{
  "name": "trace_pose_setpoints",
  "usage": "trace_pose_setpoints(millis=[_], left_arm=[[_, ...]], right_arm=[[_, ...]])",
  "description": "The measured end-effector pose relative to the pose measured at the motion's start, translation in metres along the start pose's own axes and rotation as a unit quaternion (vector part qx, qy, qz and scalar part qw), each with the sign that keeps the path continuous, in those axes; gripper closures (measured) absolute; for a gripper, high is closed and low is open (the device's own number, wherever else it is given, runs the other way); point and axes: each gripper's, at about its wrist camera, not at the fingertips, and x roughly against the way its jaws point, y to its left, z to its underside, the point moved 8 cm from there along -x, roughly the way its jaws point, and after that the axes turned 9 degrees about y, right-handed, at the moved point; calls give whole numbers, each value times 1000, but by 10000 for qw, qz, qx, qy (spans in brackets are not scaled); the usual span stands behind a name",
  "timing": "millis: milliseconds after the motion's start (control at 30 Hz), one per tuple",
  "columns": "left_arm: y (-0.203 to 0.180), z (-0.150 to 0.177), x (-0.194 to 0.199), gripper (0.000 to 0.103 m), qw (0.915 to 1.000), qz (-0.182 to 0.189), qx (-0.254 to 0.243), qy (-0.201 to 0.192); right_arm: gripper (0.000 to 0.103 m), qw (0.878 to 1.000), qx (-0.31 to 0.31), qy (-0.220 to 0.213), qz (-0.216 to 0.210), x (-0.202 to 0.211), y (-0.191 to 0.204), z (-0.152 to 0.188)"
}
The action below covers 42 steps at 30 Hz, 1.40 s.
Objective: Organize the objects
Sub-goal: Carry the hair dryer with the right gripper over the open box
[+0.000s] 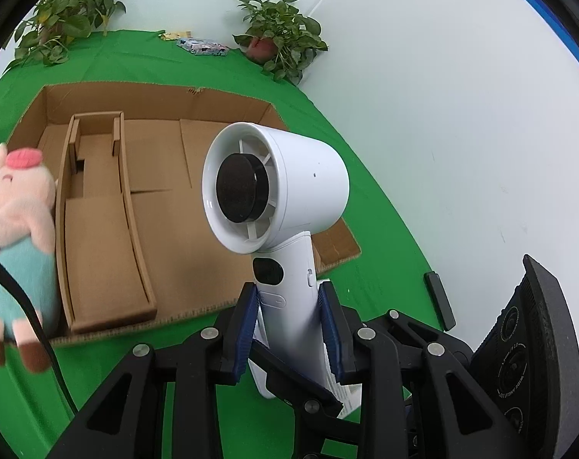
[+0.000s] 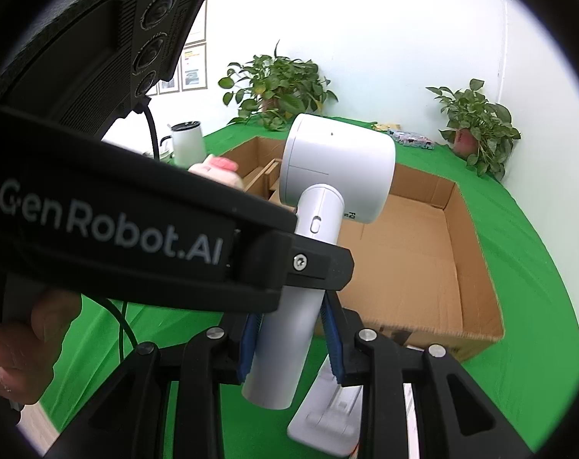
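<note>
**Two claws on one fan handle**

Blue pads of the left gripper (image 1: 289,329) press both sides of the white handheld fan (image 1: 278,187), its jaws only narrowly parted and clamped on the handle at centre bottom. In the right wrist view, the right gripper (image 2: 293,340) clamps the same handle lower down, jaws just as narrow. The fan stands upright, lifted above the green cloth (image 1: 366,199), in front of the open cardboard box (image 1: 155,145) that fills mid-frame. A plush pig (image 1: 17,206) sits blurred at the left edge, beside the box's narrow divider. A person's hand (image 2: 21,344) shows at lower left.
</note>
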Motion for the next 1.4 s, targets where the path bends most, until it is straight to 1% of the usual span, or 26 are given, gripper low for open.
trace_pose_setpoints(millis=[133, 300, 433, 567, 700, 833, 1167, 1267, 1333, 1400], left_arm=[[10, -27, -9, 74, 10000, -28, 38, 31], [34, -56, -29, 74, 9995, -80, 230, 202], [57, -72, -49, 74, 9979, -278, 414, 405], [79, -82, -73, 74, 9944, -433, 628, 726], [94, -87, -92, 74, 9912, -461, 800, 953], [106, -85, -106, 74, 9883, -397, 929, 1143], [107, -88, -103, 74, 9859, -655, 936, 1219], [108, -85, -98, 74, 9860, -693, 938, 1188], [108, -78, -89, 74, 9873, -687, 908, 1109], [105, -75, -79, 71, 9892, -650, 840, 1008]], right_arm=[[74, 10000, -30, -5, -28, -16, -11, -16], [74, 9997, -109, 165, -162, -46, -24, -33], [74, 9985, -225, 271, -427, -73, -31, -38], [74, 9952, -413, 505, -725, -101, -38, -38], [74, 9907, -683, 732, -926, -122, -43, -30], [74, 9879, -714, 972, -973, -138, -48, -23], [74, 9812, -898, 1148, -1262, -145, -50, -13], [76, 9812, -900, 1201, -1215, -147, -53, -8], [77, 9814, -903, 1279, -1113, -150, -57, -5], [77, 9804, -881, 1339, -1144, -149, -56, -4]])
